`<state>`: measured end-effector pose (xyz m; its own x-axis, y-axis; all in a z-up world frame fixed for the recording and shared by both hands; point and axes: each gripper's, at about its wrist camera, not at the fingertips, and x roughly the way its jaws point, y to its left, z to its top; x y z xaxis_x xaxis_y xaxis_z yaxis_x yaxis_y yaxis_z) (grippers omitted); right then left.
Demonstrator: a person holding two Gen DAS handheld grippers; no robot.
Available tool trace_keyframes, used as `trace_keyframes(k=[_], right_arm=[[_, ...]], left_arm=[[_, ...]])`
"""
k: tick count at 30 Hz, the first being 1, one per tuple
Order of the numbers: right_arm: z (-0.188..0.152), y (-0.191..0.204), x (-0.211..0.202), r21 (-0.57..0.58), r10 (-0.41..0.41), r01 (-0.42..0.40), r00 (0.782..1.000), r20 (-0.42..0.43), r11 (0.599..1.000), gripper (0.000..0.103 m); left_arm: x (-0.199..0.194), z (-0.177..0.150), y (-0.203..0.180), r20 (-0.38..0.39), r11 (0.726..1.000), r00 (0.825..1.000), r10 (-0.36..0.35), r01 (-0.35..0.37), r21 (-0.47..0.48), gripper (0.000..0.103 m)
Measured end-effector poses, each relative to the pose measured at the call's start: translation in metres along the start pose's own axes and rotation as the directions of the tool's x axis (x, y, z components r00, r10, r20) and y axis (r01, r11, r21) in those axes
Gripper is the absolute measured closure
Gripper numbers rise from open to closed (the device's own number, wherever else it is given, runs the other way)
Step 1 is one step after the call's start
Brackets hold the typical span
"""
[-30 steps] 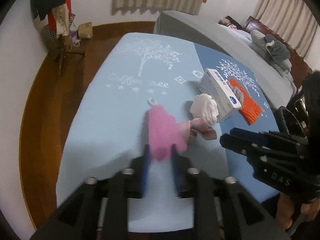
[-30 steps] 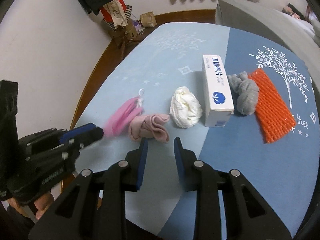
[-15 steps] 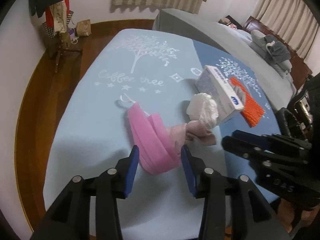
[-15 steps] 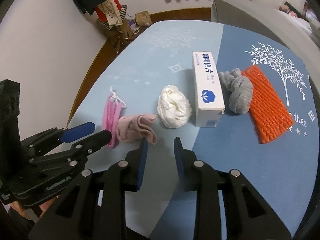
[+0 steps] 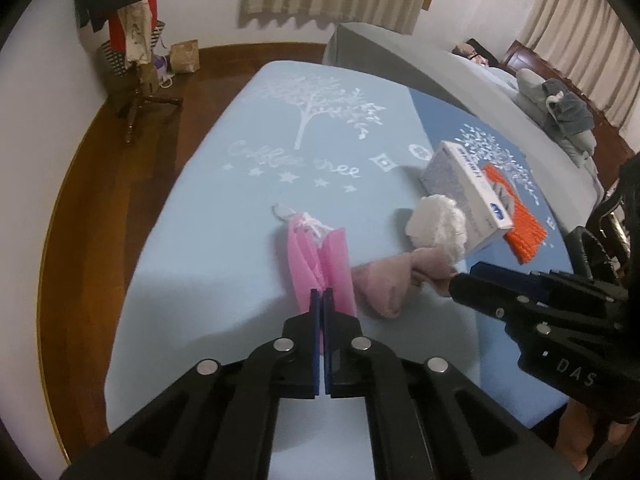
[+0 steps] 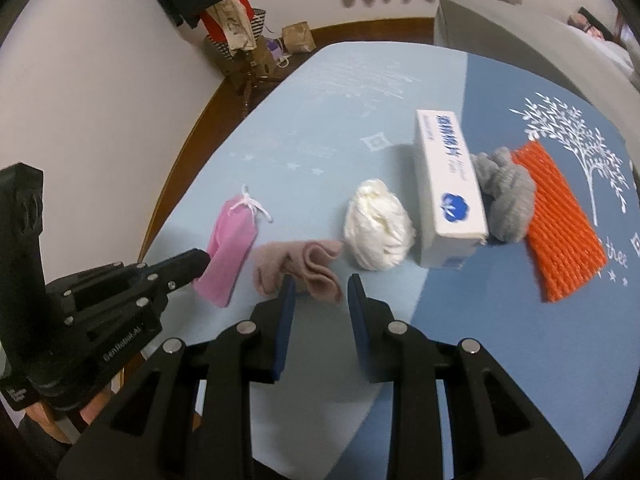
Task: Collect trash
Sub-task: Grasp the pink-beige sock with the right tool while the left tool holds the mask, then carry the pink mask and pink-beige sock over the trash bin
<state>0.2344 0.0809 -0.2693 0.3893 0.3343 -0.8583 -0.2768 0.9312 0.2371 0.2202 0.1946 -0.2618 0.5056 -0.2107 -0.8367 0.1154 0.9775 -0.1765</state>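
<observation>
A folded pink face mask (image 5: 320, 264) lies on the blue tablecloth (image 5: 224, 240). My left gripper (image 5: 322, 294) is shut on the mask's near edge; in the right wrist view the mask (image 6: 230, 250) meets the left gripper (image 6: 198, 262). A dusty pink cloth (image 6: 298, 266) lies beside the mask. My right gripper (image 6: 320, 284) is open, its fingertips (image 6: 289, 286) at the cloth's near edge. A white crumpled wad (image 6: 378, 236), a white box (image 6: 448, 188), a grey cloth (image 6: 506, 198) and orange foam netting (image 6: 556, 220) lie further right.
A coat stand (image 5: 132, 52) with clothes and bags stands on the wooden floor at far left. A grey bed (image 5: 440, 76) lies beyond the table. The table's near edge (image 6: 320, 468) is just below my grippers.
My left gripper opened around the pink mask half a second ago and has now shut on its near edge. My right gripper has moved closer to the dusty pink cloth.
</observation>
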Motion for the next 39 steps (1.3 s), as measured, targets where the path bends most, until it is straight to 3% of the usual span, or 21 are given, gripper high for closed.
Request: trace_keyframes(k=[6,8,9,23,39], right_arm=[[0.007,0.004,0.016,-0.004,0.007,-0.007,1.000,-0.016,1.000,0.072],[0.009,0.003,0.019,-0.002,0.021,-0.021,0.999,-0.030,1.000,0.085],[0.010,0.003,0.021,-0.005,0.025,-0.025,0.999,-0.036,1.000,0.097],[0.002,0.000,-0.025,-0.009,0.056,-0.055,0.998,0.007,0.998,0.097],[-0.013,-0.051,-0.114,0.035,0.000,-0.004,0.994,0.112,0.999,0.098]], left_arm=[[-0.002,-0.001,0.003,0.004,1.000,1.000,0.003,-0.003,-0.001,0.102],[-0.002,-0.001,0.003,0.003,1.000,1.000,0.003,-0.003,-0.003,0.102],[-0.002,-0.002,0.004,0.002,1.000,1.000,0.003,-0.003,-0.006,0.102],[-0.020,-0.004,-0.009,0.012,1.000,1.000,0.020,-0.020,0.006,0.102],[-0.058,-0.010,-0.084,0.044,0.995,0.998,0.055,-0.058,0.085,0.102]])
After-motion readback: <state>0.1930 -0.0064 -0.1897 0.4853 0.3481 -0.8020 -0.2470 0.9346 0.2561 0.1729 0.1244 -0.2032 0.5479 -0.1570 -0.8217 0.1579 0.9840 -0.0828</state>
